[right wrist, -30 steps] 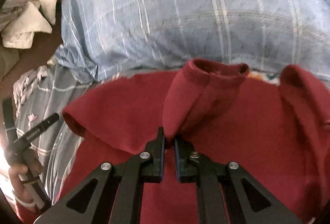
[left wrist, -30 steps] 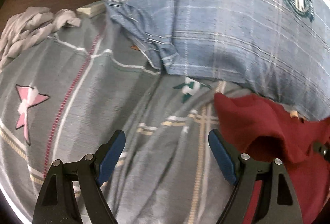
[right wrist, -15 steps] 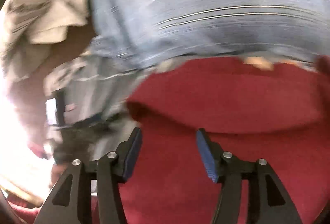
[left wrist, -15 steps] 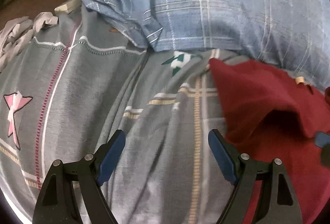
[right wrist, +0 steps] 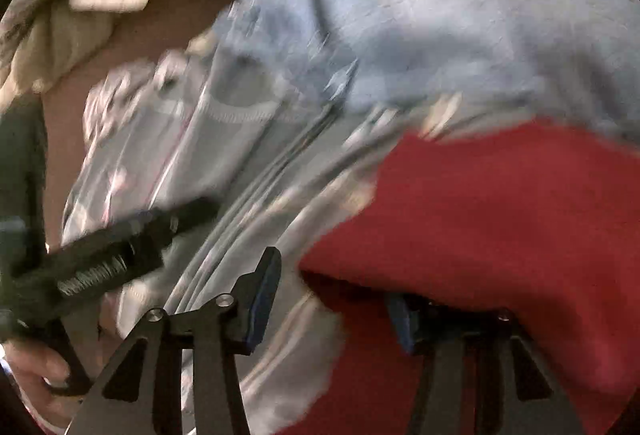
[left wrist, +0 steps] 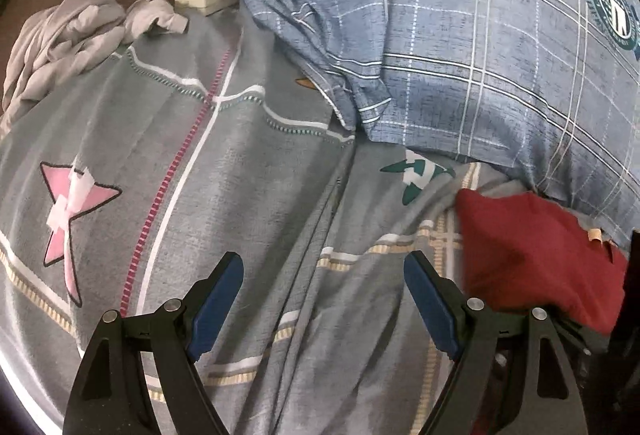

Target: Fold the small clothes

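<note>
- Now the right gripper has its jaws partly apart; they were just opening and then closing a little, and nothing is pressed between them. A fold of the red garment lies over its right finger.
- Beside it, the left gripper stands wide and empty over the grey bedsheet.
- Next, I judge, comes a fresh hold on the garment's near left edge: close on one layer only, not on the sheet under it.
- Further, the garment lies at the foot of the blue checked pillow; fold away from it.
- The right view is blurred, so slow down first.
</note>
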`<state>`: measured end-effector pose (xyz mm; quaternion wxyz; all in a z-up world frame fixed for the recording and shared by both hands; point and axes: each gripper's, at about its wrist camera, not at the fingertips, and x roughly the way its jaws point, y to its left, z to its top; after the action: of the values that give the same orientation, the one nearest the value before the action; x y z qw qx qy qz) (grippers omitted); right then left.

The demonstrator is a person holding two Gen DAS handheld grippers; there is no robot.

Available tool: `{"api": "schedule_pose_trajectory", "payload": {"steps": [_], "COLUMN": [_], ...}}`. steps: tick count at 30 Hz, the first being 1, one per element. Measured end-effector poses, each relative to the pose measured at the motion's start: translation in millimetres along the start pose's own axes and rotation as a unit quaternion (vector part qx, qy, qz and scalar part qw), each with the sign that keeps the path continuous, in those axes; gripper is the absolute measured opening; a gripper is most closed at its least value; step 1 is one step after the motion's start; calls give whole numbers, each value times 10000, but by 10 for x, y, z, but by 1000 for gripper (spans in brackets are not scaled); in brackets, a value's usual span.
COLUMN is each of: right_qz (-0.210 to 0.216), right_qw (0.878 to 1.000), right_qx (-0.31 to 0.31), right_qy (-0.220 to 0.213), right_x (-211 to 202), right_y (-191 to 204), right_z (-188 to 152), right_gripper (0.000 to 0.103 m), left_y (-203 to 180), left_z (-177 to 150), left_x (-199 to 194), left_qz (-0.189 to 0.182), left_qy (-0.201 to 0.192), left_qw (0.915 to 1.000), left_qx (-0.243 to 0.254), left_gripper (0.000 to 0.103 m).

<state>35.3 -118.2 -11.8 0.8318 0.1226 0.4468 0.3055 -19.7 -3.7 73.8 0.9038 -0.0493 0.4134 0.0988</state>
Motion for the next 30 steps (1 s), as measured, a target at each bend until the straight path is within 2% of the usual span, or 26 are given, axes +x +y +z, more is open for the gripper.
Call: {"api": "schedule_pose_trajectory", "payload": {"steps": [5, 8, 10, 12, 13, 14, 16, 19, 20, 22, 23, 24, 27, 30], "right_qz": [436, 212, -245, -1159, -1692, -1952, -2643, -3033, -3061, -3064, -3120, -3202, -3184, -3404], "right_qw": [9988, 9993, 9993, 9913, 9814, 9746, 9525, 9385, 9376, 9383, 9384, 9377, 9387, 9277], "right_qx": [212, 262, 283, 463, 680, 850, 1319, 1543, 1582, 1564, 1427, 1282, 1176, 1298], "right_qy": [54, 157, -58, -420, -606, -703, -746, -585, -469, -353, -412, -415, -606, -813], "right_x": [-334, -721, -1061, -1471, -1687, -1801, -1995, -1958, -1877, -1753, -1731, -1722, -1910, -2163], "right_y": [-65, -198, -371, -611, -791, -918, -1293, -1630, -1716, -1784, -1746, -1700, -1662, -1702], "right_z": [-80, -284, -389, -448, -463, -467, -473, -450, -439, -434, -426, -411, -413, -434], "right_gripper": [52, 52, 52, 56, 57, 60, 61, 59, 55, 38, 28, 12, 8, 8], "left_y": [-26, -99, -159, -195, -226, -252, -313, -376, -384, -381, -357, -357, -336, -355], "left_z": [-56, -84, -93, -100, -105, -115, -135, -150, -148, -134, -124, -126, -118, -112], "left_x": [-56, -114, -151, -169, -159, -141, -97, -46, -39, -27, -16, -13, 4, -14], "left_qz": [-237, -392, -503, -622, -733, -813, -818, -670, -642, -640, -637, -626, -651, -765], "left_qy": [-13, -93, -176, -227, -201, -155, -84, -72, -81, -80, -80, -85, -94, -161], "left_qw": [9997, 9991, 9983, 9975, 9968, 9962, 9960, 9962, 9963, 9966, 9969, 9971, 9974, 9966], "left_qx": [6, 136, 234, 239, 236, 256, 359, 545, 560, 519, 464, 434, 291, 244], "left_gripper": [83, 83, 83, 83, 83, 83, 83, 83, 83, 83, 83, 83, 83, 83]}}
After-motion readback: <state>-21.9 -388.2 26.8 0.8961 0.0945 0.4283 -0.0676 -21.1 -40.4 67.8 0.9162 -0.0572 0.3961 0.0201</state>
